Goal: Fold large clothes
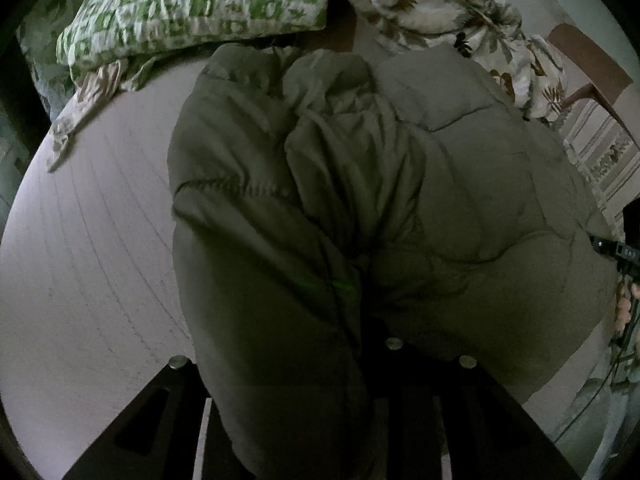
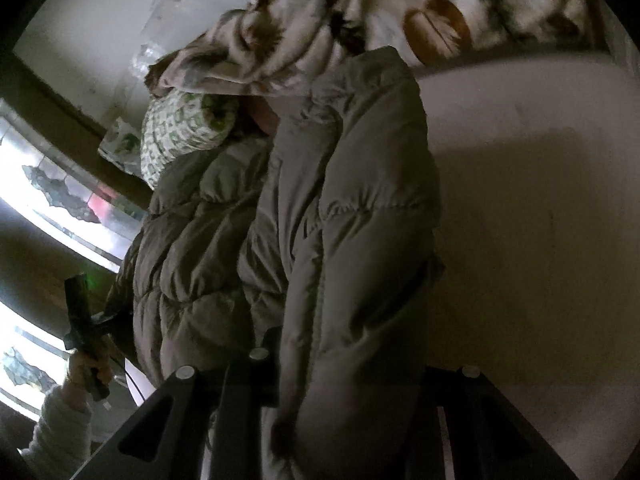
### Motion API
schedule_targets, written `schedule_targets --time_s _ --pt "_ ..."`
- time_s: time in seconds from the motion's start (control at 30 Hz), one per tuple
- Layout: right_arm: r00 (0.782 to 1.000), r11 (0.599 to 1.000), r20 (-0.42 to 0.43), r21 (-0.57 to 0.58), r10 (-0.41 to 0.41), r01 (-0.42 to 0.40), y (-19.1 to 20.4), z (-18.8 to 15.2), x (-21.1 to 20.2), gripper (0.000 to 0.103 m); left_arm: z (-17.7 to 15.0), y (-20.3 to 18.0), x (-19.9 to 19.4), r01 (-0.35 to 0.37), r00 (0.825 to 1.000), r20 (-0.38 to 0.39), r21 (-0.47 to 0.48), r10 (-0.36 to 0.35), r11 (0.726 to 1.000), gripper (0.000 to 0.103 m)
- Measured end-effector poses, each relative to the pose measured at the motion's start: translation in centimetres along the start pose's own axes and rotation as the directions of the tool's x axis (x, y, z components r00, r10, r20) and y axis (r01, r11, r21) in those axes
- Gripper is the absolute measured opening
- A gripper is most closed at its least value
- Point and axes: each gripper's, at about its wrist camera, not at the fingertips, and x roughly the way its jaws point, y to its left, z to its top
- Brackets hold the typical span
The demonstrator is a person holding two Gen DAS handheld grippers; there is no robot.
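Note:
A grey-green quilted puffer jacket (image 1: 400, 200) lies bunched on a pale bed sheet (image 1: 92, 240). My left gripper (image 1: 320, 364) is shut on a fold of the jacket that drapes over its jaws and hides the fingertips. In the right wrist view the same jacket (image 2: 320, 220) hangs up from my right gripper (image 2: 328, 372), which is shut on its edge. The left gripper's handle (image 2: 86, 332), held in a hand, shows at the lower left of that view.
A green-and-white patterned pillow (image 1: 192, 4) lies at the far left of the bed. A leaf-print quilt (image 1: 460, 12) is heaped at the back right. A wooden chair (image 1: 588, 68) stands beyond the bed. Bright windows (image 2: 52, 200) show to the left.

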Motion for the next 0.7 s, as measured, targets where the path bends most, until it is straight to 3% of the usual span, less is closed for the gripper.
schedule_targets --time_s 0.3,0.33,0.4,0.47,0.57,0.7 --pt "0.999 0.996 -0.001 0.082 0.04 -0.04 -3.0 -1.0 1.9 0.034 -1.4 -0.6 0.9 -0.036 0.998 0.059 0.004 0.036 0.999 0.034" --pt "0.999 0.996 -0.001 0.084 0.039 -0.039 -2.9 -0.9 1.8 0.036 -1.6 -0.7 0.8 -0.049 0.996 0.07 0.0 0.049 0.999 0.039" --pt "1.0 0.996 -0.002 0.087 0.015 -0.015 -2.6 -0.8 1.6 0.045 -2.1 -0.7 0.6 -0.068 0.993 0.092 -0.021 0.07 0.997 0.047" --pt "1.0 0.996 -0.002 0.085 -0.021 0.021 -2.4 -0.8 1.4 0.065 -2.6 -0.6 0.2 -0.087 0.989 0.112 -0.05 0.092 0.995 0.056" --pt "0.999 0.995 0.008 0.089 -0.041 0.04 -2.2 -1.0 0.6 0.075 -3.3 -0.6 -0.5 -0.098 0.986 0.125 -0.087 0.109 0.991 0.063" --pt "0.997 0.996 0.027 0.058 -0.071 0.07 -1.0 -1.4 -1.2 0.087 -4.1 -1.1 -1.8 -0.116 0.984 0.126 -0.105 0.128 0.988 0.065"
